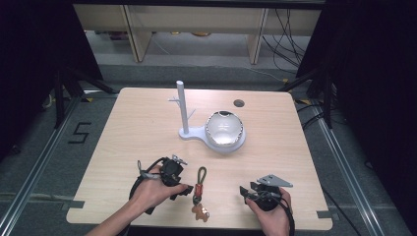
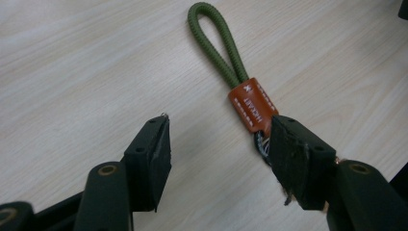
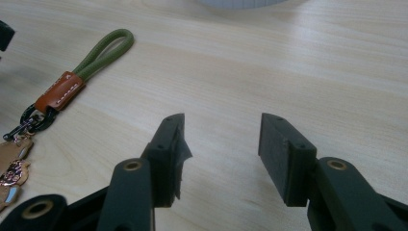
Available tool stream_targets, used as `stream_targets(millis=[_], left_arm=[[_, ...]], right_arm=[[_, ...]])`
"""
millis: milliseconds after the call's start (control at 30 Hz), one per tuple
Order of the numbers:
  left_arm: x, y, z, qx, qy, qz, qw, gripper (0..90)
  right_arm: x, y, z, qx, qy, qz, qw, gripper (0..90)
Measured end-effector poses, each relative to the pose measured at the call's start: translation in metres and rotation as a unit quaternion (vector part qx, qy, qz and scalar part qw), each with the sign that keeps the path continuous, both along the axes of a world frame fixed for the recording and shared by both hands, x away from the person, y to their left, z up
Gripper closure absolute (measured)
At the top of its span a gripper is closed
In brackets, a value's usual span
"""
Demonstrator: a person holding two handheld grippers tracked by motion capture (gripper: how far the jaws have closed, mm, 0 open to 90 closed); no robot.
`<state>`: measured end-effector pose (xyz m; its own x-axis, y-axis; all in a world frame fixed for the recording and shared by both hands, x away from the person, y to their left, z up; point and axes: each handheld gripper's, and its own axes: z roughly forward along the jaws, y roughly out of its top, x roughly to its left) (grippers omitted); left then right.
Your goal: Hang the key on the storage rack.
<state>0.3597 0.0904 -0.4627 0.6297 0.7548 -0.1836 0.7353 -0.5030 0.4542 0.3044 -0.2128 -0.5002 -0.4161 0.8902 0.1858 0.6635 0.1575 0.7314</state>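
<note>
A keychain [image 1: 199,189] lies flat near the table's front edge. It has a green cord loop [image 2: 214,45], a brown leather sleeve [image 2: 251,105], a black clasp and a small figure charm [image 1: 199,212]. My left gripper [image 1: 186,191] is just left of it and stands open. In the left gripper view [image 2: 222,127] one jaw covers the clasp below the sleeve, and bare table lies between the jaws. My right gripper [image 1: 244,192] rests to the keychain's right, open, with only wood between its jaws [image 3: 223,127]. The keychain [image 3: 62,91] lies off to its left.
A white stand [image 1: 183,110] with an upright peg and small side branches rises at mid-table. A shiny metal bowl [image 1: 224,129] sits on its base beside it. A small dark hole [image 1: 239,103] marks the far right of the tabletop.
</note>
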Motion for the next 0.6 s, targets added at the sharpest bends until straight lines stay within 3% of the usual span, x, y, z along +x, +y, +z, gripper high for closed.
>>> stream_targets(millis=[67,267,300,333,433,533,567,600], left_arm=[[0.003,-0.011,-0.001,0.003,0.014,0.005,0.9999,40.1],[0.007,-0.025,0.000,0.009,0.031,0.017,0.9993,39.9],[0.008,-0.027,0.000,0.014,0.026,0.013,0.9995,40.0],[0.007,-0.030,0.000,0.009,0.034,0.029,0.9990,40.0],[0.010,-0.031,-0.001,0.021,0.028,0.015,0.9993,40.0],[0.011,-0.035,-0.002,0.034,0.045,0.029,0.9980,39.9],[0.011,-0.038,-0.004,0.028,0.043,0.036,0.9980,39.9],[0.012,-0.037,-0.003,0.039,0.044,0.029,0.9978,39.9]], right_arm=[[0.000,0.000,0.000,-0.001,-0.001,-0.001,1.0000,52.6],[0.000,0.000,0.000,0.004,-0.005,0.003,1.0000,52.5],[0.000,-0.001,0.000,0.005,-0.005,0.003,1.0000,52.4],[0.000,-0.001,0.000,0.004,-0.005,0.004,1.0000,52.4],[-0.001,-0.001,0.002,-0.005,-0.002,-0.002,1.0000,52.3],[0.000,0.000,0.000,0.005,-0.005,0.005,1.0000,52.2],[0.000,0.000,0.001,0.000,-0.004,0.004,1.0000,52.2],[-0.003,0.002,0.002,0.005,0.010,-0.011,0.9999,52.1]])
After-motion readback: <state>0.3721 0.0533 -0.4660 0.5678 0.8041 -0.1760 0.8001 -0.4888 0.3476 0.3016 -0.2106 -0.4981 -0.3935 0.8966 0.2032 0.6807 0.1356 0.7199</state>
